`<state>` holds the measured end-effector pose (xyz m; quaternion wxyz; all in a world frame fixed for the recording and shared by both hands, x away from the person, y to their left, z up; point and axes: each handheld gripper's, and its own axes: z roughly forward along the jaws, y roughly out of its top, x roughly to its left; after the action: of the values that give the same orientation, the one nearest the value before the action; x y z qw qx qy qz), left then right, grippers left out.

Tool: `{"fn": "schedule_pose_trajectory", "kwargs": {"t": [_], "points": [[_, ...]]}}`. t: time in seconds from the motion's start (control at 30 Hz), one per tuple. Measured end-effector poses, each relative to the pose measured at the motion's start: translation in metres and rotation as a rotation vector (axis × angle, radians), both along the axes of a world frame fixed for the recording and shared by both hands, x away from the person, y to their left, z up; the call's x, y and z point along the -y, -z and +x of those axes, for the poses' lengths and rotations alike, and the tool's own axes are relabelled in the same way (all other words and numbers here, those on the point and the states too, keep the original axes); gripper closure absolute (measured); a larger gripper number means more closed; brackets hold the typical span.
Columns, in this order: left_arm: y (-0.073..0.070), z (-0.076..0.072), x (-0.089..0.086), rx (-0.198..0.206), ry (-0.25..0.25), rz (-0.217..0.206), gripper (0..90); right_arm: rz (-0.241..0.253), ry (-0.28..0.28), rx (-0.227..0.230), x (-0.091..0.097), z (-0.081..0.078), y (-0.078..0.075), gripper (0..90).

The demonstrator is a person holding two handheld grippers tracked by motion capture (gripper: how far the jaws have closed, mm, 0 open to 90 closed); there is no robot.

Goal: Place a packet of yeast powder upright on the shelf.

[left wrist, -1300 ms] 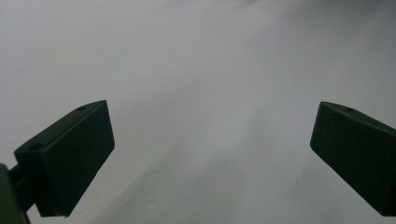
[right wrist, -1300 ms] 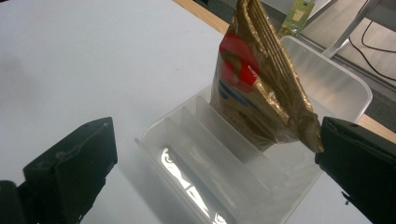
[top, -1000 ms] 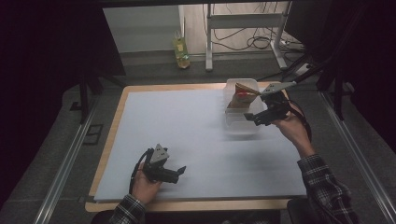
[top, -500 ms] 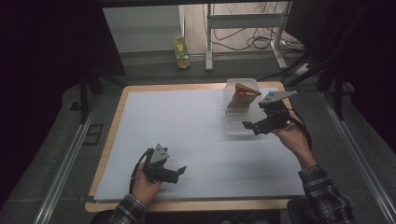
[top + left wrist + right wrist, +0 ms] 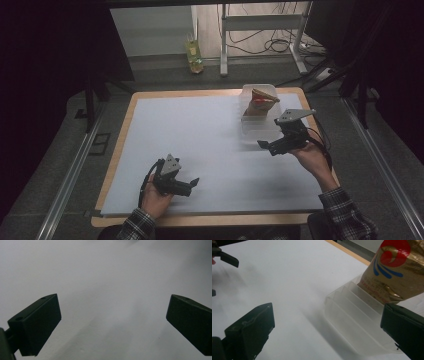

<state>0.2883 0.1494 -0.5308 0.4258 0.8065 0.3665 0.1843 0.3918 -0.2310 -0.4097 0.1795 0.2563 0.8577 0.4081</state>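
A gold packet (image 5: pixel 261 100) with a red and blue logo stands upright in the far end of a clear slotted plastic rack (image 5: pixel 256 127) at the table's right rear. My right gripper (image 5: pixel 266 147) hovers just in front of the rack, open and holding nothing. In the right gripper view (image 5: pixel 327 307) the rack (image 5: pixel 354 322) lies between the wide-apart jaws and the packet (image 5: pixel 395 272) rises at the top right. My left gripper (image 5: pixel 192 185) rests near the front edge, open and empty, and in its own view (image 5: pixel 112 300) it faces bare white surface.
A white sheet (image 5: pixel 200 135) covers the wooden table (image 5: pixel 120 145). A yellow-green bottle (image 5: pixel 194 52) stands on the floor beyond the far edge, beside metal stand legs (image 5: pixel 223 45) and cables. The other gripper (image 5: pixel 224 257) shows at the right gripper view's top left.
My right gripper has drawn back from the packet and rack toward the near side and lowered a little, still open. The left gripper has not moved.
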Motion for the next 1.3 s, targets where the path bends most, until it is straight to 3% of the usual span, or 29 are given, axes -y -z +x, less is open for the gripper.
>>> {"fn": "schedule_pose_trajectory", "kwargs": {"t": [0.6,0.73,0.97,1.3], "points": [[0.000,0.000,0.000,-0.001,0.000,0.000,0.0,0.008,-0.033,0.004,0.001,-0.030,0.015,0.0],[0.000,0.000,0.000,-0.002,0.001,-0.001,0.0,0.042,-0.037,0.008,0.003,-0.036,0.017,0.0],[0.000,0.000,0.001,-0.004,-0.002,-0.005,0.0,0.007,-0.045,0.014,0.003,-0.046,0.023,0.0],[0.000,0.000,0.001,-0.001,0.002,-0.001,0.0,0.035,-0.040,0.004,0.010,-0.058,0.029,0.0]]}}
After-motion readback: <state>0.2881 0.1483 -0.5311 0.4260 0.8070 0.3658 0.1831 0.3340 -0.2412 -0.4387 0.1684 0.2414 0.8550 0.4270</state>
